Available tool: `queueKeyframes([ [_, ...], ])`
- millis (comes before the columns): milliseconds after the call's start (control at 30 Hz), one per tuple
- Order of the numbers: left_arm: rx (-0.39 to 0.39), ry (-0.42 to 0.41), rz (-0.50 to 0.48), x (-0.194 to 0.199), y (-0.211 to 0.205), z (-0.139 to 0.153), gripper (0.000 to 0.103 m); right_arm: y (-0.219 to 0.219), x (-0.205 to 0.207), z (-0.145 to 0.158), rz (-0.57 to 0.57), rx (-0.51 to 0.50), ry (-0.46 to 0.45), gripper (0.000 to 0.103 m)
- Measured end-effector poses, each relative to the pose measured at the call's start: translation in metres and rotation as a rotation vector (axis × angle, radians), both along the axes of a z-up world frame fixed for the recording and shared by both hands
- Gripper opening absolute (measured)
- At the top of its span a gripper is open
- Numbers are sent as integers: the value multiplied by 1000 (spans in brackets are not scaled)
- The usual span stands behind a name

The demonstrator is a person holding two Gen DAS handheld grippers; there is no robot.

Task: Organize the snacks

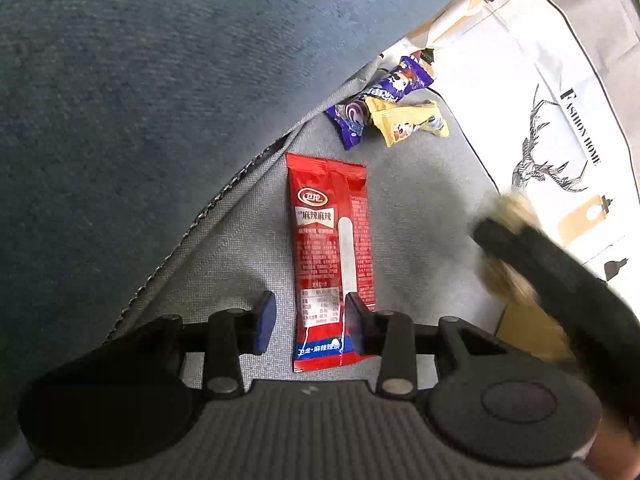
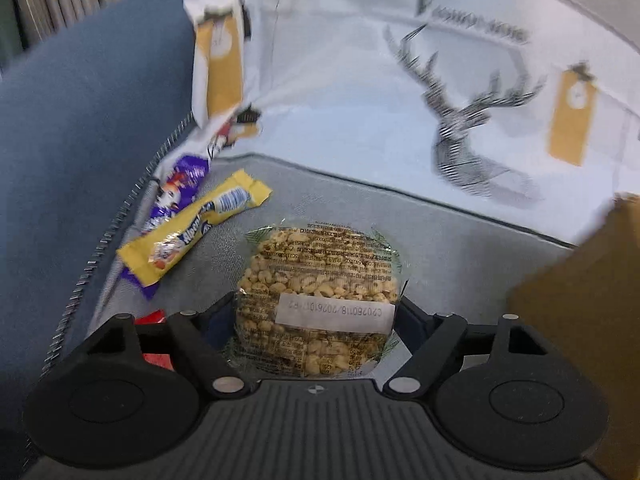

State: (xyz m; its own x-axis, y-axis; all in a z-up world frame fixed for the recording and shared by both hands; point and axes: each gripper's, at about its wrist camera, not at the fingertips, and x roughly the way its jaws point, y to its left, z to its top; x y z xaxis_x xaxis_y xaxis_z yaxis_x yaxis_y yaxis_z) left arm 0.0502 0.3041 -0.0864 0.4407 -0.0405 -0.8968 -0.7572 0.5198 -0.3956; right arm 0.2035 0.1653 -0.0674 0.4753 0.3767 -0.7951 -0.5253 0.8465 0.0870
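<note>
A long red snack packet (image 1: 328, 240) lies flat on the grey fabric floor (image 1: 420, 200) of a white printed storage bag. My left gripper (image 1: 310, 316) hangs over its near end, open. The left pad stands clear of the packet and the right pad overlaps its edge. My right gripper (image 2: 316, 312) is shut on a round puffed-grain cake (image 2: 316, 272) in clear wrap, low over the same floor. In the left wrist view the right gripper (image 1: 492, 236) and the cake (image 1: 508, 208) are blurred at the right. A sliver of the red packet (image 2: 154, 316) shows behind my right gripper's left finger.
A purple packet (image 1: 376, 100) and a yellow packet (image 1: 412, 122) lie in the bag's far corner, also the yellow packet (image 2: 192, 232) over the purple one (image 2: 180, 188). White deer-print walls (image 2: 460, 120) enclose the floor. Blue upholstery (image 1: 140, 100) lies left; a brown cardboard piece (image 2: 580, 300) right.
</note>
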Motion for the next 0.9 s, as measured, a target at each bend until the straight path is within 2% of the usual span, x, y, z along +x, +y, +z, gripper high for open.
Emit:
queueKeyframes([
  [133, -24, -20, -43, -1, -1, 1, 46, -53, -38, 38, 6, 57, -52, 81],
  [300, -4, -54, -157, 1, -9, 8, 49, -120, -109, 77, 64, 114, -120, 82],
  [400, 67, -81, -236, 0, -17, 19, 52, -150, -156, 86, 102, 152, -129, 82],
  [567, 104, -144, -286, -9, -27, 31, 53, -165, -217, 69, 166, 157, -132, 82],
  [733, 119, -173, -263, -20, -26, 35, 55, -147, -230, 40, 200, 122, -88, 82],
  [800, 116, -163, -224, -20, -19, 32, 56, -137, -237, 36, 240, 60, -157, 82],
  [900, 100, -168, -193, -15, -16, 28, 59, -130, -242, 27, 250, 57, -151, 82],
])
